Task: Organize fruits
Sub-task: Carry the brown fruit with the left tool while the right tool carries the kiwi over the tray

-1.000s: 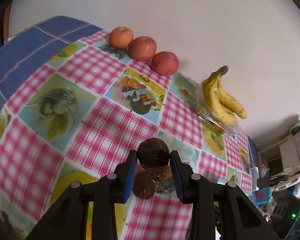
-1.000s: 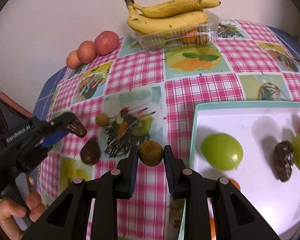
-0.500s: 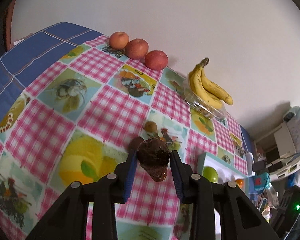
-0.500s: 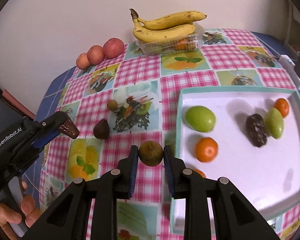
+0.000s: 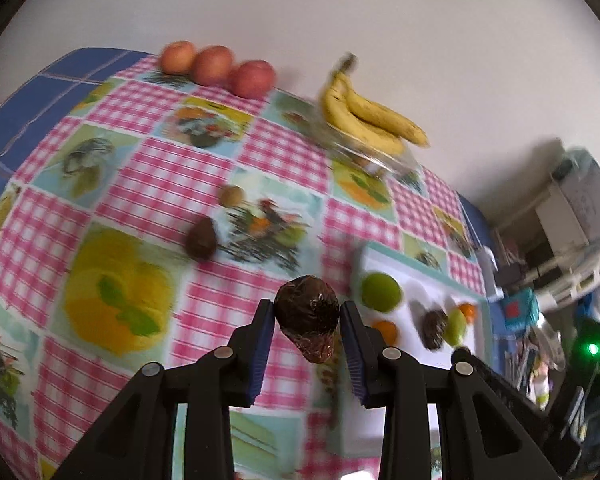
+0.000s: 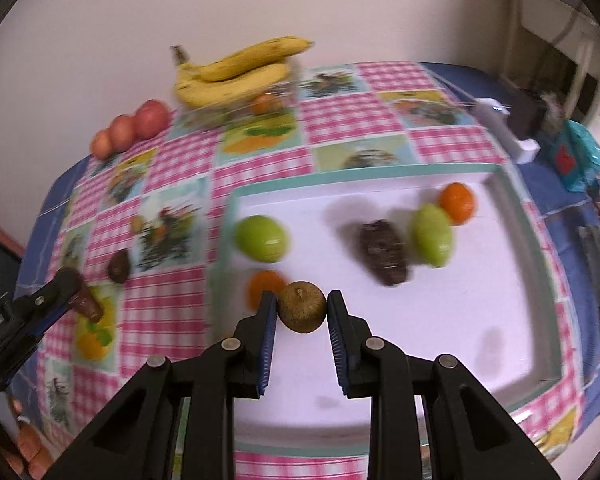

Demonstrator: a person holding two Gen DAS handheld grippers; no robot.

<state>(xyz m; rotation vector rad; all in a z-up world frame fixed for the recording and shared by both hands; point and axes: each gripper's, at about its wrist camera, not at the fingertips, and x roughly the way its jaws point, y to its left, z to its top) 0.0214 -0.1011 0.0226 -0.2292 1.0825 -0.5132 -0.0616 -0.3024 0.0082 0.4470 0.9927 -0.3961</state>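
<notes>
My left gripper [image 5: 307,314] is shut on a dark brown avocado [image 5: 308,318], held above the checked tablecloth, left of the white tray [image 5: 428,276]. It also shows in the right wrist view [image 6: 74,294]. My right gripper [image 6: 302,307] is shut on a round brown fruit [image 6: 302,306], held over the tray's [image 6: 480,320] near left part. In the tray lie a green apple [image 6: 262,238], two oranges [image 6: 457,203], a dark avocado [image 6: 384,252] and a green fruit [image 6: 432,235]. A dark avocado [image 5: 201,239] and a small brown fruit [image 5: 232,195] lie on the cloth.
Three red apples [image 5: 216,66] line the wall at the back left. Bananas [image 5: 370,116] rest on a clear plastic box [image 6: 256,106] at the back. A white device [image 6: 504,128] and a teal packet [image 6: 580,160] sit past the tray's far right corner.
Both grippers moved right with their fruits. The right one now hangs over the tray instead of the cloth. The left one rose and came nearer the tray.
</notes>
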